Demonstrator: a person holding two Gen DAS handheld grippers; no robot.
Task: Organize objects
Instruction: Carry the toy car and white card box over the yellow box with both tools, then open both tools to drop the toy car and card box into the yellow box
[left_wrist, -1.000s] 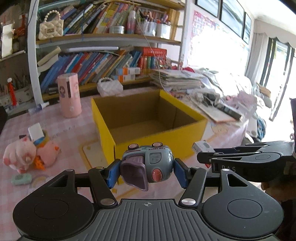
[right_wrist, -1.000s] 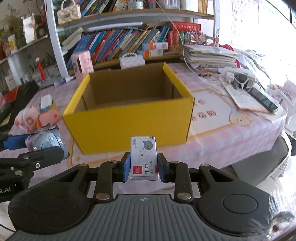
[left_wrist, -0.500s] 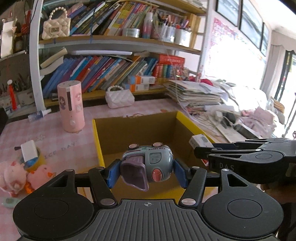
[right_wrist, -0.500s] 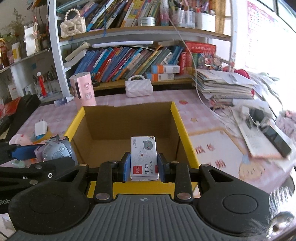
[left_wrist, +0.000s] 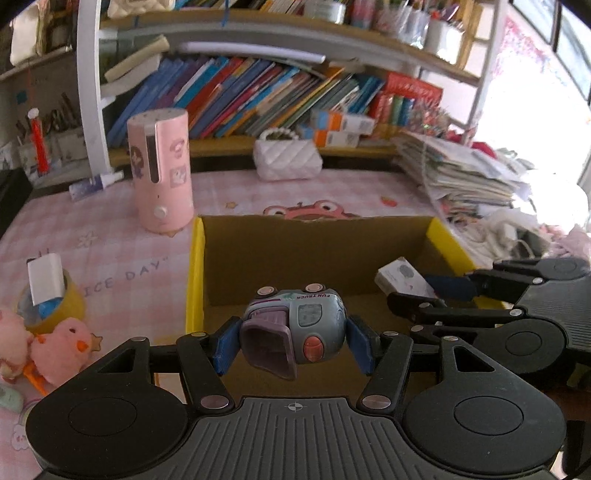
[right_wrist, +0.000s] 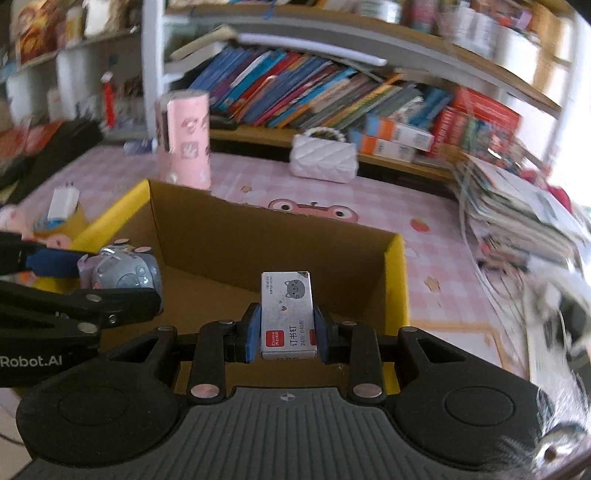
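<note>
Left wrist view: the left gripper (left_wrist: 293, 345) is clamped on a small grey toy truck (left_wrist: 295, 328), its blue pads pressing the toy's two sides, and the truck hangs over the near-left part of the open yellow cardboard box (left_wrist: 195, 273). The box's brown floor lies ahead of and below the toy — so the relation that matters is simply downward and a little forward, with the near wall already behind the fingertips as far as this view shows. The truck's long axis runs across the gripper, roughly parallel to the box's near wall.

To the right in the same view, the right gripper (left_wrist: 439, 286) is closed on a small white staple box (left_wrist: 404, 277), which sits over the right half of the box, near the right wall.

In the right wrist view the staple box (right_wrist: 288, 314) stands upright between the pads, its long axis pointing away along the fingers, toward the box's far wall (right_wrist: 258, 236). The toy truck (right_wrist: 122, 271) appears at the left, over the left side of the opening.

Both loads look to be inside the box's outline, well apart from each other, left and right. Neither hand seems clearly nearer the floor — lowering and releasing would probably suit either, each in its own half. The pink bench (left_wrist: 110, 251) around the box carries a pink cylinder (left_wrist: 160, 170) and plush toys (left_wrist: 55, 347), untouched.
</note>
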